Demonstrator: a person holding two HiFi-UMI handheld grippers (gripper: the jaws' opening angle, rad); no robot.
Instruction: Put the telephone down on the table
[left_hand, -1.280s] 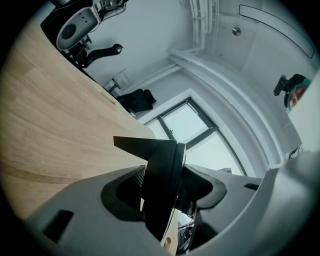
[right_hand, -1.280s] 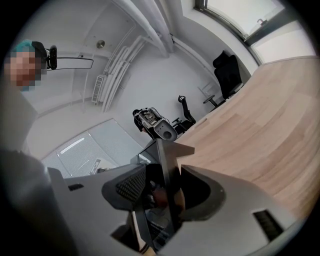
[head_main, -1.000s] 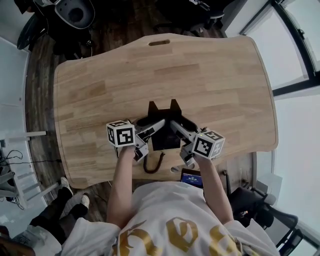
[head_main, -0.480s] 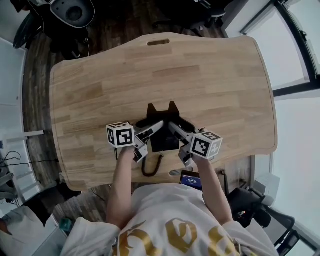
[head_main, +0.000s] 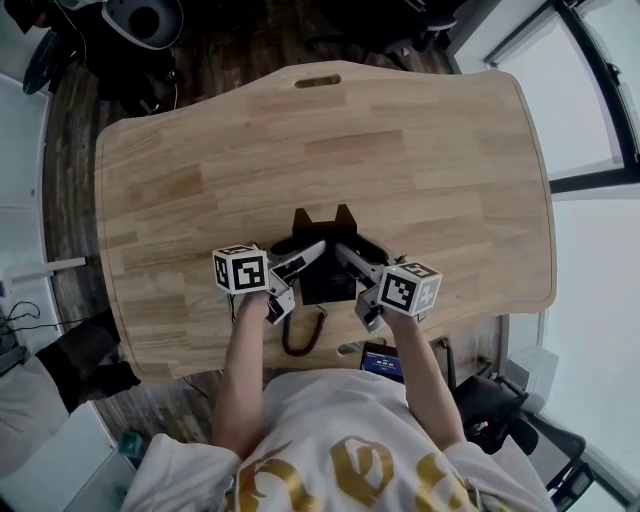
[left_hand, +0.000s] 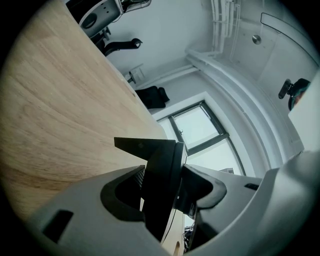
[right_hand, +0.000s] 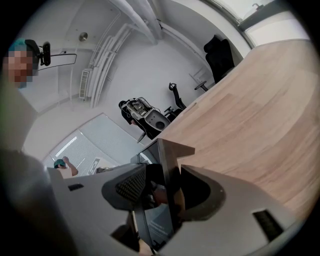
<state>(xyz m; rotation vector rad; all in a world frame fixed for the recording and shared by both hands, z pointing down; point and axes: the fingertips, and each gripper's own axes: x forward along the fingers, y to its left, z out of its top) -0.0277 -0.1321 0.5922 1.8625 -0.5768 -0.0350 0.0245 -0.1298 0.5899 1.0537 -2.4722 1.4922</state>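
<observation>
A black telephone with two prongs at its far end hangs just over the near part of the wooden table. My left gripper is shut on its left side and my right gripper on its right side. In the left gripper view the telephone's edge stands clamped between the jaws of the left gripper. The right gripper view shows the telephone's body pinched the same way in the right gripper. A dark cord loops down from the telephone at the table's near edge.
The table has a slot handle at its far edge. An office chair stands beyond the far left corner. A small device with a lit screen sits below the near edge. Windows run along the right.
Both grippers have sunk slightly toward the table with the telephone still held. A person on the floor at the lower left has shifted position.
</observation>
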